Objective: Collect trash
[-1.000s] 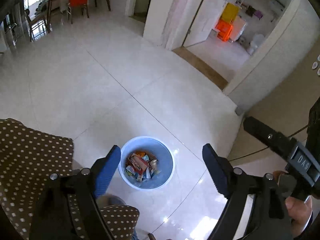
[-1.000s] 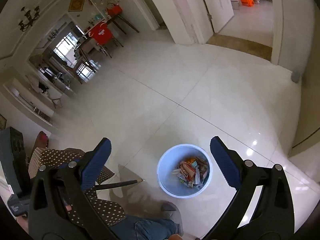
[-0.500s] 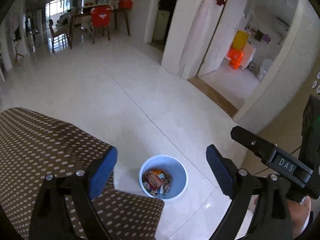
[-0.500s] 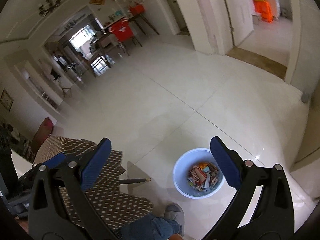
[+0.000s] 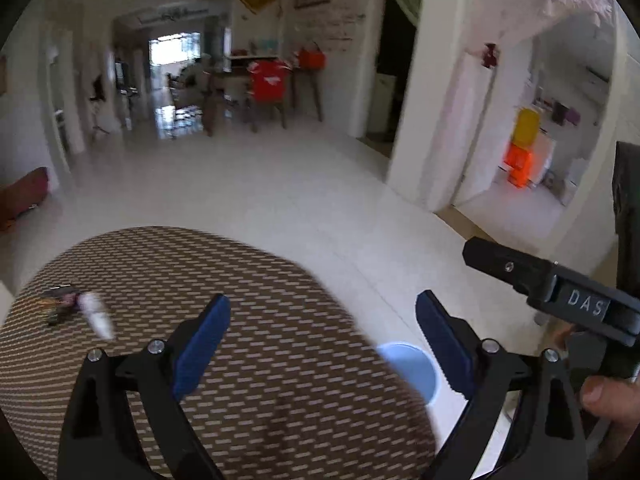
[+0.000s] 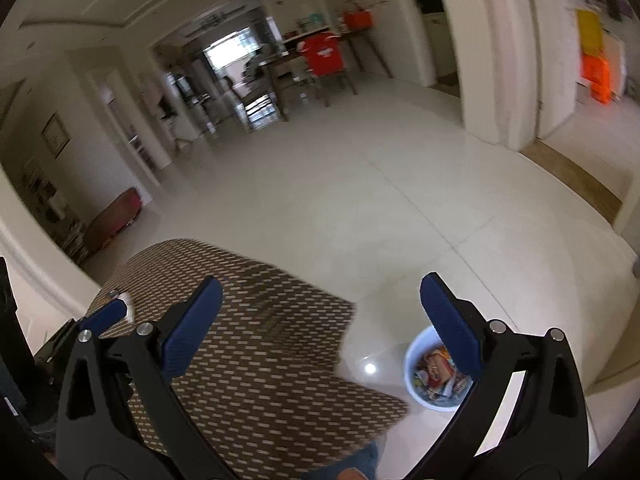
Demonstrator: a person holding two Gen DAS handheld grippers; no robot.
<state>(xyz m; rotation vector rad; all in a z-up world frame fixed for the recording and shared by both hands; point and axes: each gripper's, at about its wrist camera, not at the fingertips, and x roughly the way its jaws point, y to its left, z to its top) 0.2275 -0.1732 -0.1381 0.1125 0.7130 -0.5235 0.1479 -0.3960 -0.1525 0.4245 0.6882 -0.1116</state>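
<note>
A round table with a brown dotted cloth (image 5: 248, 332) fills the lower left wrist view. On its left side lie a white wrapper (image 5: 96, 318) and a small dark scrap (image 5: 60, 306). My left gripper (image 5: 322, 304) hovers over the cloth, its jaws opening with nothing between them. The blue bin (image 5: 414, 364) on the floor peeks out past the table edge. In the right wrist view the bin (image 6: 414, 390) holds several colourful wrappers (image 6: 436, 370). My right gripper (image 6: 320, 284) is open and empty above the table edge (image 6: 260, 344).
The black housing of the other tool (image 5: 560, 292) and a hand (image 5: 608, 396) sit at the right of the left wrist view. A jeans-clad leg (image 6: 356, 460) is below the table. Glossy tiled floor (image 6: 400, 200) stretches to a dining table with a red chair (image 6: 322, 54).
Both views have risen and tilted up from the bin toward the room. The clothed table now covers the lower frames, and the bin has slid to the lower right, partly hidden.
</note>
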